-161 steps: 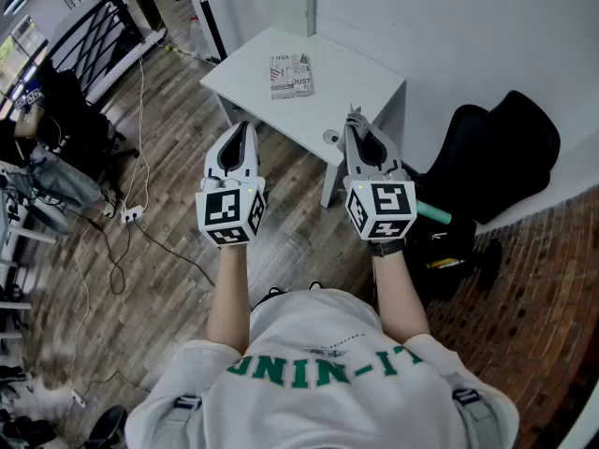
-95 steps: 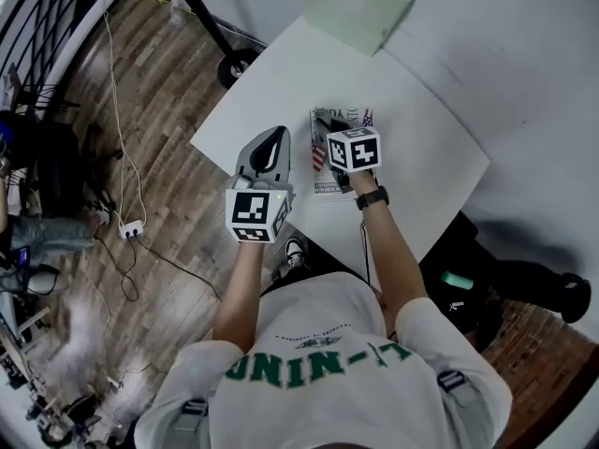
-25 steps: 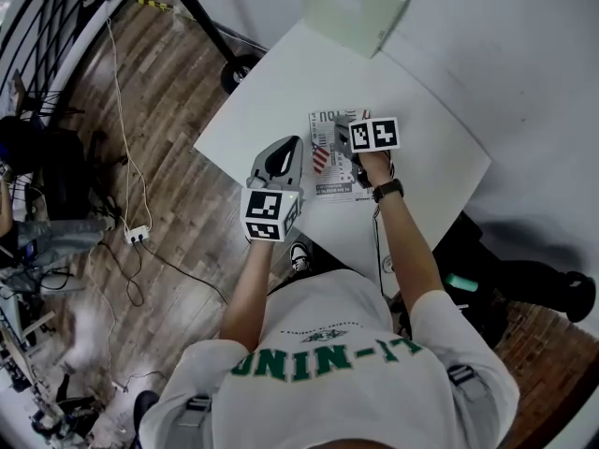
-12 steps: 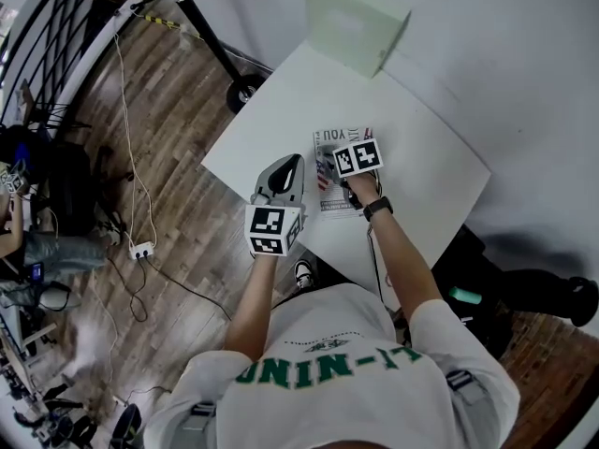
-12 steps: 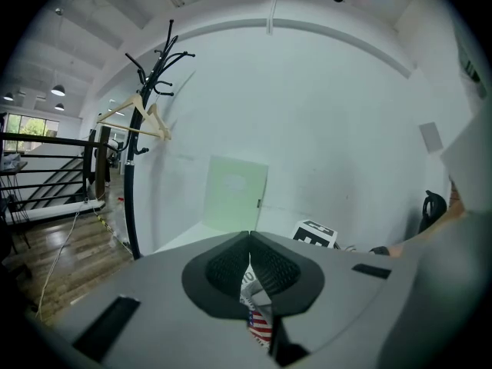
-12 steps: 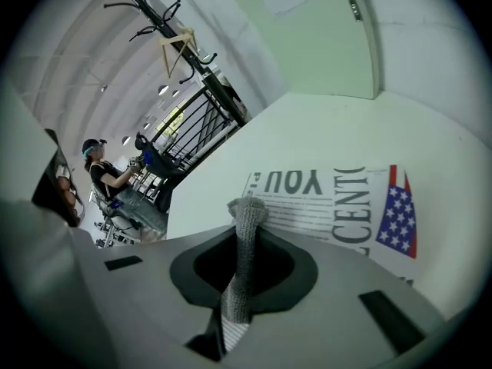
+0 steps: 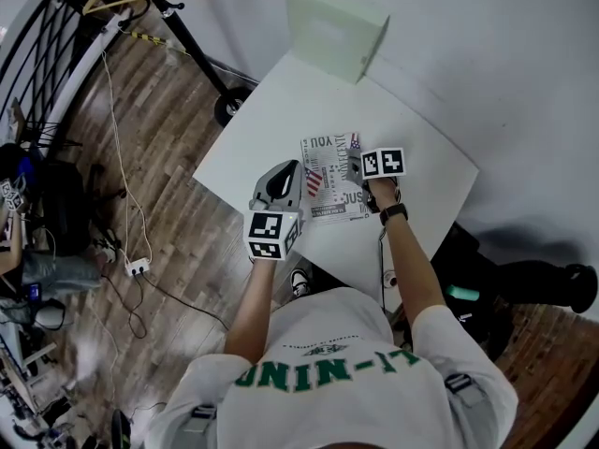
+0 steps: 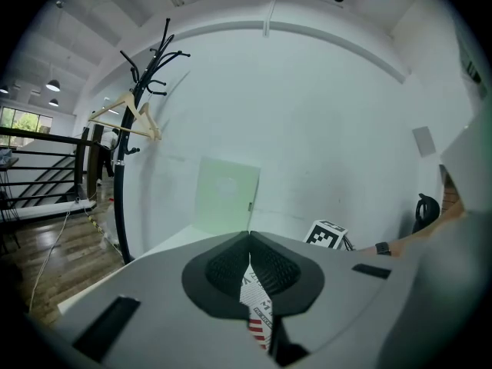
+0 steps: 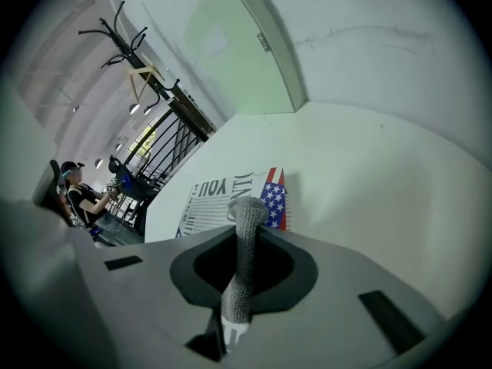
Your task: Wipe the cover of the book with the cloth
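Frame centre: the right hand-held gripper (image 9: pixel 247 225) clamped a soft, limp cloth (image 9: pixel 244 267) over the thin book (image 7: pixel 329 183). The left hand-held gripper (image 8: pixel 250 235) — jaws together, empty — hung beside it; that light book probably needed pinning.

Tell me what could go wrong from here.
The book lies loose on the table; the left tool, shut at its left edge, grips nothing, so a stroke may slide it. The right tool pinches only a narrow strip of cloth, so its tips might scrape the book.
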